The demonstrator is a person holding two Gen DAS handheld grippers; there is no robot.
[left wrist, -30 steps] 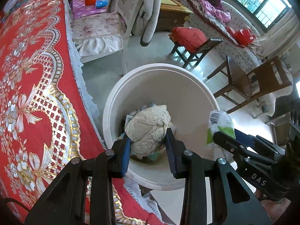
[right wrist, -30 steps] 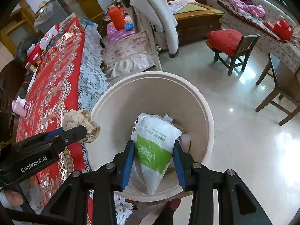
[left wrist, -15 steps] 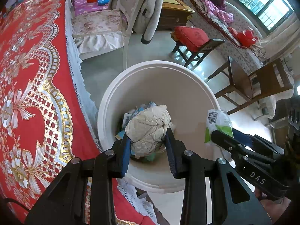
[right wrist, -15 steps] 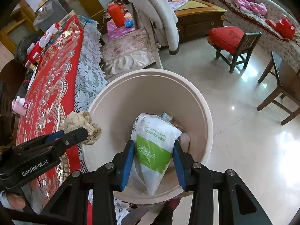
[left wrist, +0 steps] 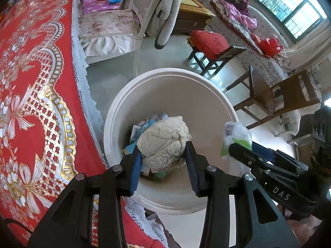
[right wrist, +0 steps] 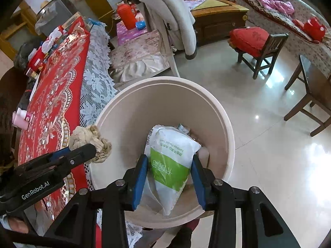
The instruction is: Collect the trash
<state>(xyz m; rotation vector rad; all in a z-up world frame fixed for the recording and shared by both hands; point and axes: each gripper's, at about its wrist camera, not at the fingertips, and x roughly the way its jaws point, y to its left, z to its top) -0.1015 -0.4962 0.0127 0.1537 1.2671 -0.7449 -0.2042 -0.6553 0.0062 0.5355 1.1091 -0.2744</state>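
My left gripper (left wrist: 163,165) is shut on a crumpled beige paper ball (left wrist: 163,140) and holds it over the round white trash bin (left wrist: 157,76), near its left rim. My right gripper (right wrist: 169,177) is shut on a white and green tissue packet (right wrist: 171,161) and holds it over the same bin (right wrist: 128,95). The right gripper with its packet (left wrist: 235,136) shows at the right of the left wrist view. The left gripper with its paper ball (right wrist: 91,140) shows at the left of the right wrist view. Other trash (left wrist: 142,128) lies in the bin's bottom.
A table with a red and gold cloth (left wrist: 29,95) and white lace edge (right wrist: 97,82) stands left of the bin. A cushioned chair with a grey coat (right wrist: 165,6) stands behind. A red-cushioned stool (right wrist: 254,43) and a wooden chair (left wrist: 285,95) stand on the tiled floor.
Both grippers have shifted slightly over the bin, still holding their items. The bin sits a bit more centred in the left wrist view.
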